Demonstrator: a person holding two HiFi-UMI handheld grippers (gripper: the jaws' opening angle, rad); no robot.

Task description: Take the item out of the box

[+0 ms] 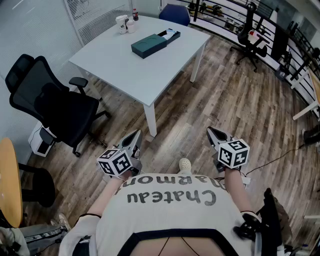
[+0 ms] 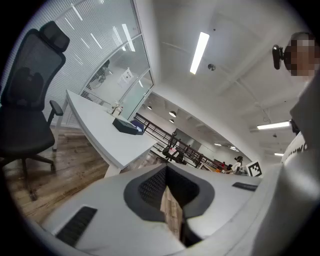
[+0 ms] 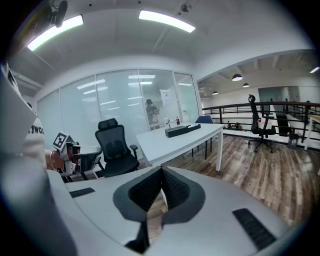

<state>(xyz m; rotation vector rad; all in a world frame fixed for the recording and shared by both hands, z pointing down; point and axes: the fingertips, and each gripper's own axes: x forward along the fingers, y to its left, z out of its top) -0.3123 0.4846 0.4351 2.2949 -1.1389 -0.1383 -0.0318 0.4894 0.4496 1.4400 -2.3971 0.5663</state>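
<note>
At the far left of the head view, at about 9 o'clock from the person, sits the edge of a round wooden table [image 1: 9, 180]. A black chair [image 1: 60, 105] stands on the wood floor [image 1: 240, 100] at about 10 o'clock, close to the desk's near left side.

The left tongs [image 1: 135, 135] are held low, right in front of the person's body, and point toward 12 o'clock. In the left gripper view the left tongs [image 2: 166, 167] are closed. The two tips touch and there is nothing between them.

The white desk [image 1: 135, 70] stands at 12 o'clock, well apart from both tongs. The dark green box [image 1: 148, 45] lies flat on the far part of the desk. A pale thing [image 1: 170, 33] shows at the box's far end, at 1 o'clock from the box's middle. Some white cups [image 1: 122, 23] stand at the desk's far corner, at 11 o'clock from the box. A blue chair [image 1: 175, 14] is behind the desk.

A shoe [image 1: 185, 165] shows on the floor between the two tongs.

The right tongs [image 1: 212, 131] are also held low and close to the body, pointing toward 12 o'clock. In the right gripper view the right tongs [image 3: 161, 169] are closed too. The tips meet and they hold nothing. The box [image 3: 176, 131] shows far off on the desk there.

Another black chair [image 1: 248, 32] stands far away at 2 o'clock.
</note>
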